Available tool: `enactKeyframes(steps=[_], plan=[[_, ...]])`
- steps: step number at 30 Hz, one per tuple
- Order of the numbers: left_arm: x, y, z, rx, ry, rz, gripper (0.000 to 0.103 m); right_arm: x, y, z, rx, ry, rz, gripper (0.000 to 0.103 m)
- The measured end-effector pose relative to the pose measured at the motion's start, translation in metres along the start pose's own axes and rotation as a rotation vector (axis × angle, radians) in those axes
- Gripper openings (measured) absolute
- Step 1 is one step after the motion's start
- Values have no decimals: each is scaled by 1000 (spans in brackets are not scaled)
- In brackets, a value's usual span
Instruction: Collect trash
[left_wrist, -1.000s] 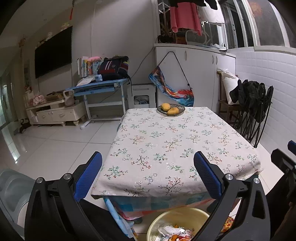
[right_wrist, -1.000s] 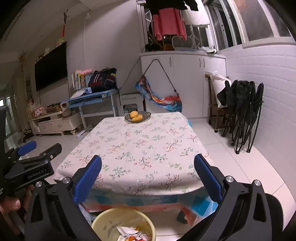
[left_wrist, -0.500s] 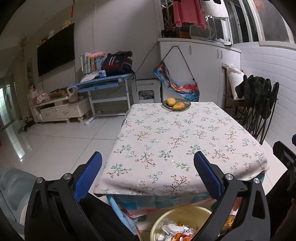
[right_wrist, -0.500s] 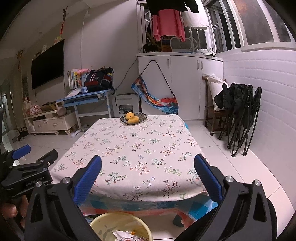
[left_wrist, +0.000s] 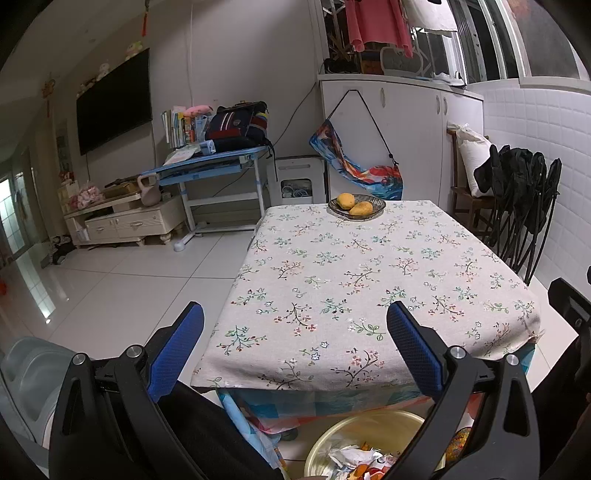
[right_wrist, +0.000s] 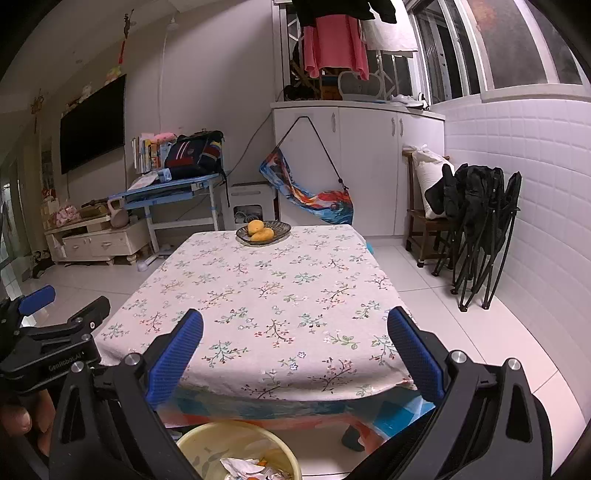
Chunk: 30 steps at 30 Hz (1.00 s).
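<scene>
A yellow bin stands on the floor under the near edge of the table, with crumpled white and orange wrappers inside. My left gripper hangs open above the table's front edge, nothing between its blue pads. My right gripper is open too and empty, held to the right of the left one. The left gripper shows at the left edge of the right wrist view, a hand below it. The flowered tablecloth carries no trash that I can see.
A dark dish with yellow fruit sits at the table's far edge. Black folded chairs lean on the tiled wall at right. A blue desk, a low TV cabinet and white cupboards stand behind.
Both grippers have risen and tilted up a little; the table sits lower in the views and less of the bin shows. Both stay open.
</scene>
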<state>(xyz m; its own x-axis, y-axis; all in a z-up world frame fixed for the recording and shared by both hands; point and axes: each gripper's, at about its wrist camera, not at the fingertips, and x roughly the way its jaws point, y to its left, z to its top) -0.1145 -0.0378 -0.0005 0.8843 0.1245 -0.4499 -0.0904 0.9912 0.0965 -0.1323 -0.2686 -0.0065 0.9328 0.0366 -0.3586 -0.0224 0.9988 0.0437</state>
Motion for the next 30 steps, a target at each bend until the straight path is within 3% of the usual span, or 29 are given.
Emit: enactKeyframes(steps=[30], plan=[[4, -4, -5, 5, 12, -3, 96, 4, 2, -5, -11, 19, 1, 96]])
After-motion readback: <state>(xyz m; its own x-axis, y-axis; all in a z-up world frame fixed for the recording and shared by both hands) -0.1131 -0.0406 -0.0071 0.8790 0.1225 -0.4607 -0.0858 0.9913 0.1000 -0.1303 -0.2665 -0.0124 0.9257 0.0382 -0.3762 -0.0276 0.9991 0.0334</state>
